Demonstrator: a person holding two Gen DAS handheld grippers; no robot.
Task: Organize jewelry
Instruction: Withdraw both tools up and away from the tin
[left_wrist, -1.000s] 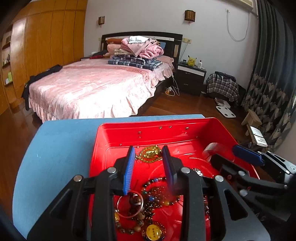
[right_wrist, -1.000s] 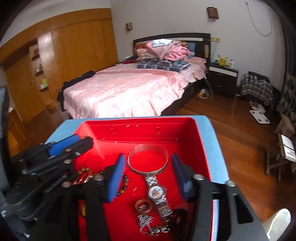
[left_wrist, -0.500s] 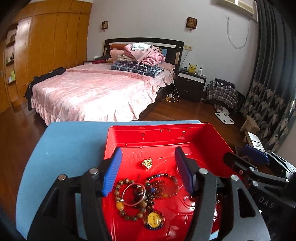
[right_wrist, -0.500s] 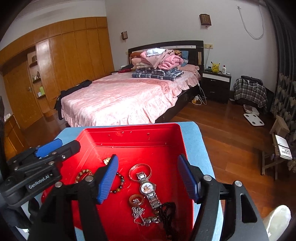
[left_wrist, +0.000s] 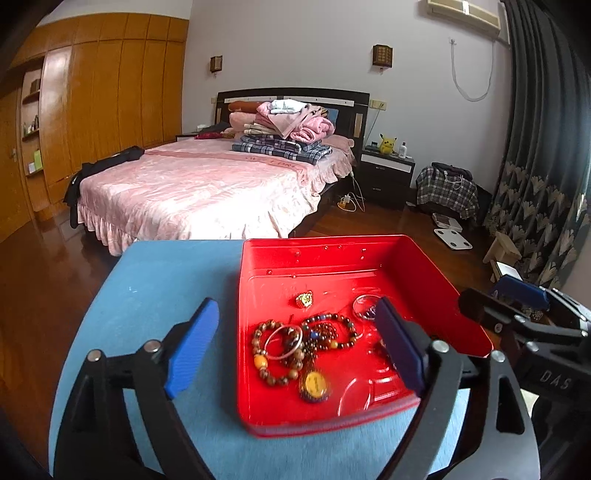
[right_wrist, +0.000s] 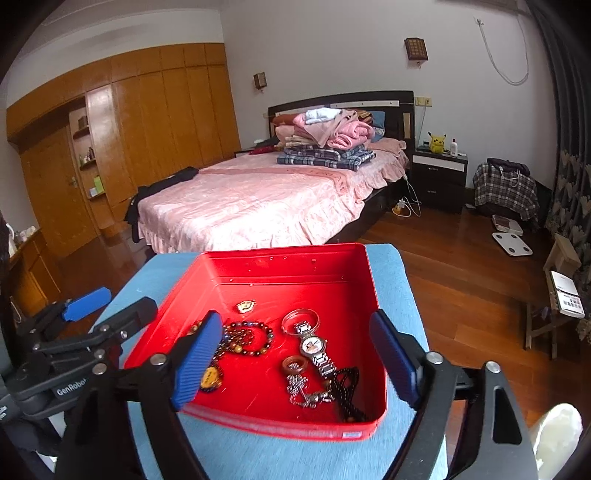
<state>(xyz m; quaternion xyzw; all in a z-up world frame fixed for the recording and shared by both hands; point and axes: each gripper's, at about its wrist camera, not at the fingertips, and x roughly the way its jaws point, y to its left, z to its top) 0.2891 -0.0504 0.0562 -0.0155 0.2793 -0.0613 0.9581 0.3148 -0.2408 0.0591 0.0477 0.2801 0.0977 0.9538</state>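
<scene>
Left gripper (left_wrist: 295, 343): jaws just spread wide, nothing between them. Beads (left_wrist: 275, 350), pendant (left_wrist: 304, 298), bangle (right_wrist: 300, 320), watch (right_wrist: 314, 349) all lie in my red tray (right_wrist: 288, 254). Right gripper (right_wrist: 301, 356): likewise just opened, empty. I judge gathering done; tidying may remain.

"How many trays?"
"One red tray (right_wrist: 375, 291), and one wristwatch (right_wrist: 314, 347) in it."
"Beads?"
"I count three beaded bracelets (left_wrist: 275, 354), plus one black bead string (right_wrist: 345, 387)."
"Bangles?"
"Two silver bangles (left_wrist: 284, 341). One gold pendant (left_wrist: 304, 298), one brown ring (right_wrist: 294, 365), one silver chain (right_wrist: 301, 389)."
"Grippers?"
"Two."
</scene>
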